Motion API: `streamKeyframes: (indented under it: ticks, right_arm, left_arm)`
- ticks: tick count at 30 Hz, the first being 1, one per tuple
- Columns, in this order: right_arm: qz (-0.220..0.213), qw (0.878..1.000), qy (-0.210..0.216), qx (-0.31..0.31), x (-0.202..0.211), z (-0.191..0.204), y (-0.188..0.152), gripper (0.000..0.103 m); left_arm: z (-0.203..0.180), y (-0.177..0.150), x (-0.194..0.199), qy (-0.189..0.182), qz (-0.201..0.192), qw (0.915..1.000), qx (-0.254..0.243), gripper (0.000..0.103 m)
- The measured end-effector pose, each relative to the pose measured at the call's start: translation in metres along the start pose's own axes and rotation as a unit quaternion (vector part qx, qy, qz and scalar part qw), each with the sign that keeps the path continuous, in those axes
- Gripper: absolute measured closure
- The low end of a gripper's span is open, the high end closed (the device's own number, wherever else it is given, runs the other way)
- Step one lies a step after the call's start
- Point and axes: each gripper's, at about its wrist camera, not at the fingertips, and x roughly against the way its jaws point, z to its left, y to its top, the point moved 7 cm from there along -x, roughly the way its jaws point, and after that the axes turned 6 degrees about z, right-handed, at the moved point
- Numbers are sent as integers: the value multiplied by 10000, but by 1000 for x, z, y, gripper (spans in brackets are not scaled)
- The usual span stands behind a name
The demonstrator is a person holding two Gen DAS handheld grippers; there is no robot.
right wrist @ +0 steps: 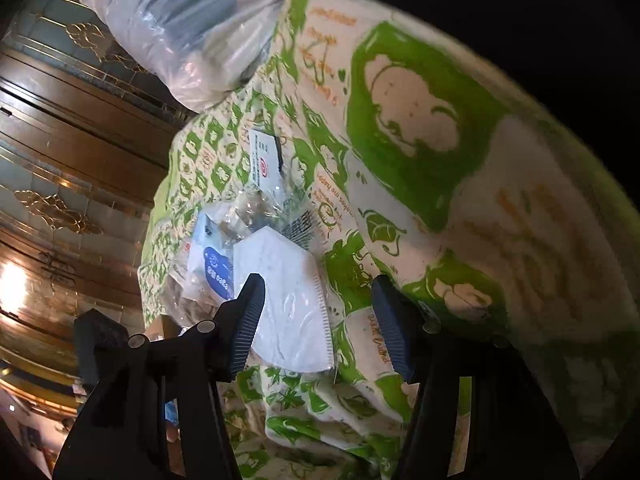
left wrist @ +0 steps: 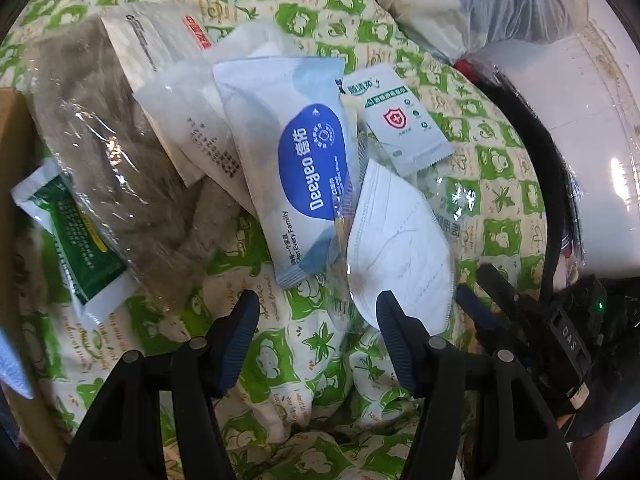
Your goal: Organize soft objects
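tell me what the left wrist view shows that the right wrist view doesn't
Only the left wrist view shows the green sachet, the furry item in clear plastic and the cardboard box edge. Only the right wrist view shows the wooden cabinet doors. Both show the bagged white mask, the blue-label wipes pack and the green patterned sheet, each behind an open gripper.

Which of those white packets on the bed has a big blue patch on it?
The long Deeyeo wipes packet in the middle of the pile. The small sachet beside it bears a red shield; the packet at the left is dark green.
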Motion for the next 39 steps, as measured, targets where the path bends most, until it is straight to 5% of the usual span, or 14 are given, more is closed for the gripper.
streamKeyframes:
  ticks: [7,10,14,16,19,24,28,34,39]
  right_arm:
    - [166,9999,6,21,-19,10,6,45]
    - [250,9994,92,216,-21,22,-1,67]
    - [571,9963,615,202,-41,40,-4,71]
    - [643,9947,789,117,-52,44,-2,89]
    - [662,9930,922,321,-56,54,-3,99]
    - [-287,9960,685,498,1,60,8,101]
    - [-1023,9926,309,570,48,60,14,101]
    - [-1384,9885,-270,547,61,55,13,101]
    - [-1381,9887,-430,392,69,40,10,101]
  left_arm:
    - [0,3,-21,59,340,9993,109,44]
    - [-1,2,-24,77,433,9990,94,44]
    - [0,1,-29,79,531,9985,115,44]
    - [2,1,-31,48,553,9984,146,44]
    - [4,-2,-28,-79,494,9986,195,44]
    - [11,-7,-3,-315,57,9990,318,42]
    - [-5,-4,17,-133,-309,9994,9,42]
    - [-52,15,-3,812,-151,9936,-771,42]
    - [-66,37,-55,941,389,9898,-994,44]
